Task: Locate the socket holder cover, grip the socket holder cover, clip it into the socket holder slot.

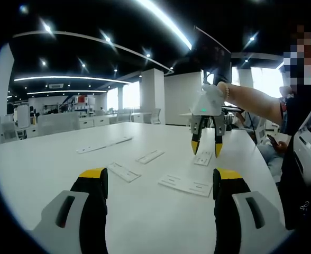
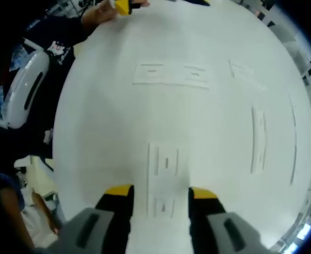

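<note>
My right tongs [image 2: 159,194] hang open over a white cover plate [image 2: 165,181] on the worktop [image 2: 102,132]; my left tongs [image 1: 159,177] are open too, above it.

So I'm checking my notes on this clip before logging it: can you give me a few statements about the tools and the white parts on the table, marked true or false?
1. The right tool hangs open above a white cover piece on the table. True.
2. The right tool already grips the cover piece. False: its jaws are apart on either side, with the piece lying flat on the table.
3. Several flat white pieces lie spread on the table. True: for example a wide piece and a narrow strip.
4. The left tool is shut on a strip. False: its jaws stand wide apart, holding nothing.
5. The table is black. False: it is white.
</note>
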The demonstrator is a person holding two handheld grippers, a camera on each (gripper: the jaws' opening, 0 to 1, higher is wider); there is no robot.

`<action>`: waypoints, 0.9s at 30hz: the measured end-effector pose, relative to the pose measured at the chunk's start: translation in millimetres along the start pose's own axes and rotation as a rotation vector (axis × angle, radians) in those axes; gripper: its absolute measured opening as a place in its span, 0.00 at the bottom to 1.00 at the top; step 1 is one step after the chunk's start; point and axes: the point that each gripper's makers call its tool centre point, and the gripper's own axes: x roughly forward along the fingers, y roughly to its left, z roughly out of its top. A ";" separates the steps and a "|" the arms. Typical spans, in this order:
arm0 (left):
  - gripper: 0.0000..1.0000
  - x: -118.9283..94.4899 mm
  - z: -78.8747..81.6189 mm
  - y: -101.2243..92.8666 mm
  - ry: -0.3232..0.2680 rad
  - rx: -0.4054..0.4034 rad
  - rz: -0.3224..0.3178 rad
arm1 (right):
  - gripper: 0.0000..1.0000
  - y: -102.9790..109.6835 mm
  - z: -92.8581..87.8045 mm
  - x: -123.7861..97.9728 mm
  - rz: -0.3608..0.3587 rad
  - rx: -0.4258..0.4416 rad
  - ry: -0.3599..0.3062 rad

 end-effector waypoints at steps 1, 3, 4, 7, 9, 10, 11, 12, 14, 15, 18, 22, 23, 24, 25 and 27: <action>0.81 0.0 0.0 0.0 0.000 0.000 0.000 | 0.41 0.1 -0.2 0.2 0.001 -0.002 0.002; 0.81 0.1 -0.2 0.0 0.001 0.000 -0.001 | 0.40 0.3 -0.2 0.5 0.004 -0.007 0.004; 0.81 0.2 -0.3 -0.2 0.002 0.000 -0.001 | 0.40 0.2 0.0 1.0 0.005 -0.005 0.003; 0.81 0.3 -0.5 -0.2 0.002 0.000 -0.002 | 0.39 -0.6 -1.0 2.2 0.006 -0.005 0.009; 0.81 0.3 -0.5 -0.3 0.002 0.000 -0.001 | 0.38 -0.6 -1.5 2.3 0.009 -0.004 0.011; 0.81 0.4 -0.7 -0.7 0.002 0.001 -0.002 | 0.38 -1.0 -1.3 2.2 0.009 -0.004 0.010; 0.81 0.4 -0.8 -0.9 0.002 0.001 -0.002 | 0.38 -1.2 -1.3 2.2 0.008 -0.003 0.009; 0.81 0.5 -0.8 -1.3 0.002 0.001 -0.004 | 0.38 -1.5 -1.5 2.0 0.007 -0.004 0.010; 0.81 0.7 -0.7 -2.1 0.001 0.001 -0.007 | 0.37 -2.2 -1.8 1.6 0.005 -0.006 0.010; 0.81 0.8 -0.9 -2.4 0.002 0.001 -0.008 | 0.37 -2.4 -1.9 1.5 0.004 -0.005 0.010; 0.81 0.7 -1.1 -2.0 0.003 0.002 -0.007 | 0.36 -2.7 -2.1 1.7 0.005 -0.004 0.012; 0.81 0.2 -0.6 -1.1 0.002 0.004 -0.005 | 0.35 -2.9 -2.1 2.9 0.007 -0.006 0.015; 0.81 0.2 -0.6 -1.1 0.002 0.003 -0.005 | 0.35 -3.2 -2.1 2.8 0.006 -0.007 0.016; 0.81 0.2 -0.7 -1.2 0.003 0.003 -0.006 | 0.34 -3.6 -1.9 2.4 0.005 -0.006 0.015; 0.81 0.2 -0.9 -1.3 0.003 0.003 -0.006 | 0.34 -3.5 -1.8 2.5 0.007 -0.005 0.013; 0.81 0.3 -1.3 -1.4 0.005 0.002 -0.006 | 0.33 -3.2 -1.3 2.7 0.006 -0.003 0.010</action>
